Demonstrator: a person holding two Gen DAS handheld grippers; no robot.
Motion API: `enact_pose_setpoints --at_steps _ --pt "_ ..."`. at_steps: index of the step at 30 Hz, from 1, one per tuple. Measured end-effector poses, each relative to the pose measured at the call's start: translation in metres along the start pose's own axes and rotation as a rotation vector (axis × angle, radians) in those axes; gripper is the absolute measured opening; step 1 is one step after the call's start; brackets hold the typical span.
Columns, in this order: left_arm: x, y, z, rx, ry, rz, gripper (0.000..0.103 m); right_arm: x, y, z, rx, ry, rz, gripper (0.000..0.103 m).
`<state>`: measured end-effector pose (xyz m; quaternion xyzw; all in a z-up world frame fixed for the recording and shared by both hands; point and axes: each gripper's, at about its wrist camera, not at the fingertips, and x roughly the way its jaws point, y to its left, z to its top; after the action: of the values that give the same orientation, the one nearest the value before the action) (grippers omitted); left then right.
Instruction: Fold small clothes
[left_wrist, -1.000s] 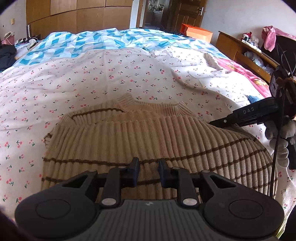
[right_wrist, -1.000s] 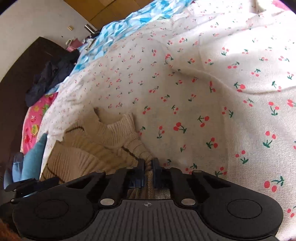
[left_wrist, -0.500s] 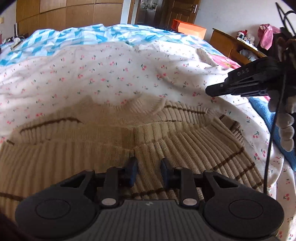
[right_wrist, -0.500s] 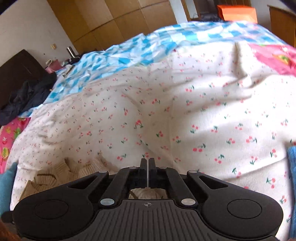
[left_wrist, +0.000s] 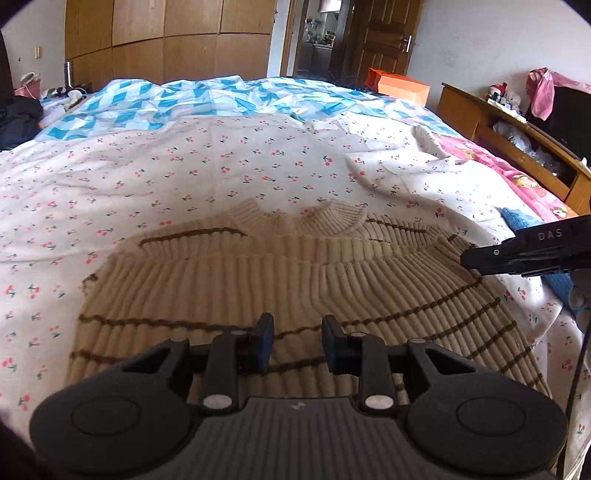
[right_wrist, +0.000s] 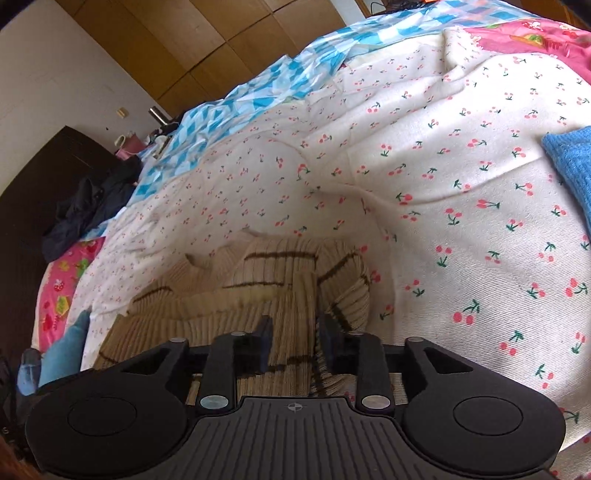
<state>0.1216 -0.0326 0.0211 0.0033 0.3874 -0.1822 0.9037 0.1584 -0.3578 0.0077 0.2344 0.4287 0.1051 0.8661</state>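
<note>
On the bed (left_wrist: 207, 173), spread over a cream sheet printed with small cherries, lies a beige ribbed sweater (left_wrist: 280, 280) with thin brown stripes, the only garment being worked on. Its collar points away toward the far end of the bed and its hem sits closest to the person, so the long axis of the body runs straight away from both tools, while the stripes run crosswise, left to right. A fold line crosses the sweater just below the collar, and in the right wrist view the right sleeve (right_wrist: 343, 280) appears doubled in over the body (how neatly it lies is hard to judge through the fisheye lens). The left hand-held gripper (left_wrist: 297, 341) hovers above the lower middle of the sweater, its two fingers set apart with nothing between them. The right hand-held gripper (right_wrist: 293, 341) hangs over the sweater's right edge, beside the turned-in sleeve, its fingers also apart and empty; it shows in the left view as a dark bar (left_wrist: 524, 254) at the right border. Judging from this layout, the left tool is nearer the hem and the untouched left side, so the next fold would likely start there. A blue knitted item (right_wrist: 569, 166) lies well apart on the right.
</note>
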Motion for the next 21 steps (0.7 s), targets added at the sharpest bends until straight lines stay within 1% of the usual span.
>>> enact_pose_setpoints --at_steps 2,4,6,7,8,9,11,12,14,16,17,19,21 --pt "-0.011 0.01 -0.004 -0.003 -0.006 0.036 0.035 0.013 0.007 -0.003 -0.033 0.03 -0.017 0.033" --pt "-0.02 0.026 -0.007 -0.016 -0.022 0.096 0.037 0.02 0.017 -0.005 -0.08 0.042 -0.052 0.033" --pt "-0.026 0.046 -0.009 -0.058 -0.046 0.162 0.037 0.02 0.027 -0.007 -0.139 0.031 -0.09 0.026" --pt "-0.027 0.056 -0.009 -0.086 -0.052 0.185 0.037 0.02 0.03 -0.007 -0.157 0.029 -0.097 0.008" --pt "-0.028 0.065 -0.009 -0.108 -0.058 0.207 0.037 0.017 0.032 -0.006 -0.158 0.025 -0.098 0.005" --pt "-0.025 0.074 -0.011 -0.12 -0.059 0.234 0.039 0.011 0.032 -0.003 -0.152 0.002 -0.09 0.005" --pt "-0.017 0.086 -0.017 -0.14 -0.039 0.278 0.039 -0.005 0.032 0.004 -0.145 -0.074 -0.109 0.004" --pt "-0.014 0.089 -0.02 -0.156 -0.032 0.288 0.041 -0.01 0.03 0.006 -0.136 -0.098 -0.122 0.004" --pt "-0.012 0.094 -0.025 -0.187 -0.029 0.27 0.043 -0.009 0.02 0.008 -0.112 -0.104 -0.162 0.004" --pt "-0.014 0.096 -0.026 -0.208 -0.027 0.257 0.043 0.006 0.013 0.0 -0.122 -0.045 -0.226 0.004" --pt "-0.018 0.096 -0.026 -0.211 -0.039 0.241 0.043 0.011 0.01 -0.005 -0.12 -0.023 -0.243 0.004" --pt "-0.021 0.098 -0.024 -0.214 -0.048 0.229 0.043 0.01 0.011 -0.009 -0.121 -0.034 -0.252 0.004" --pt "-0.015 0.102 -0.023 -0.214 -0.033 0.237 0.043 0.01 0.013 -0.006 -0.118 -0.042 -0.263 0.004"
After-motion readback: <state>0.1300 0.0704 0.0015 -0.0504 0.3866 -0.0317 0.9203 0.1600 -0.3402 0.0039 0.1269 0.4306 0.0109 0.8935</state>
